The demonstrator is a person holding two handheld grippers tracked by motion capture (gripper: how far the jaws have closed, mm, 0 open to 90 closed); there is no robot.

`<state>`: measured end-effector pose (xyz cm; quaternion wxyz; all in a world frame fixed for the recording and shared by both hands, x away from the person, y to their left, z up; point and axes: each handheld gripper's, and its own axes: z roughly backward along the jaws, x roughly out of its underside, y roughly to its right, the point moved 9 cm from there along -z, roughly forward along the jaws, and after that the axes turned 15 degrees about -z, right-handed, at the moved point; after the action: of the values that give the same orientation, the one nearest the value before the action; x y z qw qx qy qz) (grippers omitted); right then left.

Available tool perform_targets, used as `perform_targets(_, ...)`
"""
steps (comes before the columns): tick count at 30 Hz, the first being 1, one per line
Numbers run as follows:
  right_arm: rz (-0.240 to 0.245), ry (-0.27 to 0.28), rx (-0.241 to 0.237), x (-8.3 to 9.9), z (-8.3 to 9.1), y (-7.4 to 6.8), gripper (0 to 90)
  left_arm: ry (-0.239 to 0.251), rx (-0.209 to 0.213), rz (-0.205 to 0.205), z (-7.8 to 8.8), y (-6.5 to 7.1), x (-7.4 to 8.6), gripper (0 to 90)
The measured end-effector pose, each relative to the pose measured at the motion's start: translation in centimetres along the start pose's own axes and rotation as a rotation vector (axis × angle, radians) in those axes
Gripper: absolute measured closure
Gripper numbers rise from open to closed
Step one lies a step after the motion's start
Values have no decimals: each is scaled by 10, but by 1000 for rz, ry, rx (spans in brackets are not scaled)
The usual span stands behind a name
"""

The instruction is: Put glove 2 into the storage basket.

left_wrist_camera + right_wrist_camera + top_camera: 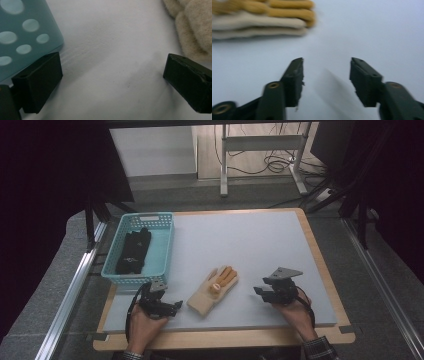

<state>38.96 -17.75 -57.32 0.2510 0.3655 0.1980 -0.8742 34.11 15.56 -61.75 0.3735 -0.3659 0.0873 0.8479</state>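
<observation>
Two grippers rest low on a grey table (260, 240), seen from above. At far left, a teal perforated basket (161, 251) holds dark gloves (133, 251). Just in front of its near corner, the left gripper (170, 306) sits with jaws spread wide and empty; in its own view the basket wall (23, 37) lies beside one jaw and pale fabric (195, 27) beside the other. At centre, a cream and mustard glove (214, 289) lies flat, between both tools. At right, the right gripper (261, 292) is parted, holding nothing, apart from the glove (262, 17).
</observation>
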Motion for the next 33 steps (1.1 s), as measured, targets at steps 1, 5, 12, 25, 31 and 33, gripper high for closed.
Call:
perform_targets(1, 0, 0, 0, 0, 0, 0, 426, 0, 0, 0, 0, 0, 0, 23)
perform_targets(5, -46, 17, 59, 6, 6, 26, 333, -1, 1, -1, 0, 0, 0, 23)
perform_targets(12, -85, 3, 138, 18, 8, 54, 208, -1, 0, -1, 0, 0, 0, 23)
perform_targets(25, -119, -12, 165, 19, 6, 59, 105, -1, 3, -2, 0, 0, 0, 17)
perform_targets(31, -126, -9, 161, 19, 6, 60, 110, -1, 19, -13, 0, 1, 0, 9)
perform_targets(33, -127, -7, 162, 19, 6, 60, 114, -2, 22, -20, 1, 0, 0, 17)
